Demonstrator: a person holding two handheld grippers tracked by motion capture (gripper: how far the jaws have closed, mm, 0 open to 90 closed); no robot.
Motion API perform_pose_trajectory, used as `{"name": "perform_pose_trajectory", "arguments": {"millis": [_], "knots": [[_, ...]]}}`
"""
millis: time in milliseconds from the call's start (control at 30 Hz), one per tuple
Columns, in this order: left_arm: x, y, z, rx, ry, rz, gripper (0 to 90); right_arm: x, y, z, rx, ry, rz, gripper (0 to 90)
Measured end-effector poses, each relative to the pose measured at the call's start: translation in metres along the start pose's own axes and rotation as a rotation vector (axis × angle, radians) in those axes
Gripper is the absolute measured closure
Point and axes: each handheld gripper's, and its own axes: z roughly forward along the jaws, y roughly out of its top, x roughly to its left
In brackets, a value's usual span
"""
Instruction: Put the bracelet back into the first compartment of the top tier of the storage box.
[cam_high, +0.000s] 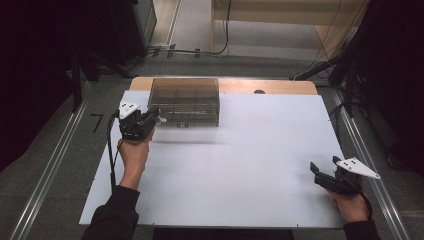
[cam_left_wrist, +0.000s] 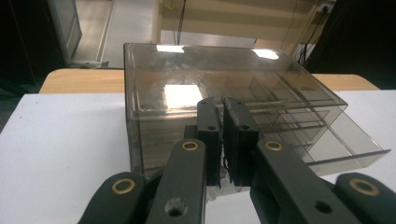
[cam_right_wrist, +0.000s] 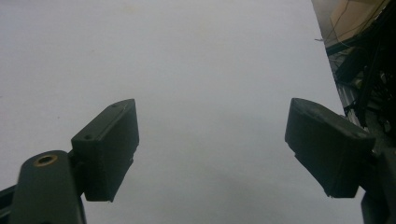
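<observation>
A smoky clear plastic box (cam_high: 185, 100) with inner dividers stands at the back left of the white table (cam_high: 240, 165). In the left gripper view the box (cam_left_wrist: 210, 84) has its drawer (cam_left_wrist: 355, 144) partly slid out. My left gripper (cam_high: 155, 116) hovers at the box's near left corner with its jaws pressed together (cam_left_wrist: 223, 105); I cannot tell whether anything thin is pinched between them. My right gripper (cam_high: 324, 165) rests near the table's front right edge, far from the box. It stands open (cam_right_wrist: 212, 109) over bare white surface with nothing between the jaws.
A strip of wooden tabletop (cam_high: 280, 86) shows behind the white sheet. Metal floor rails (cam_high: 50, 170) run along both sides of the table, and cables (cam_high: 200, 51) lie on the floor beyond it. Dark equipment stands at the far left and right.
</observation>
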Motion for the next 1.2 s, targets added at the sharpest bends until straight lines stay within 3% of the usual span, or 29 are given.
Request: {"name": "perform_pose_trajectory", "arguments": {"millis": [867, 1200], "knots": [[0.003, 0.006, 0.020, -0.001, 0.012, -0.001, 86.3, 0.001, -0.001, 0.002, 0.016, -0.008, -0.006, 16.3], [0.007, 0.002, 0.030, 0.032, 0.023, -0.001, 86.2, 0.001, -0.002, 0.002, 0.016, -0.008, -0.009, 16.3]]}}
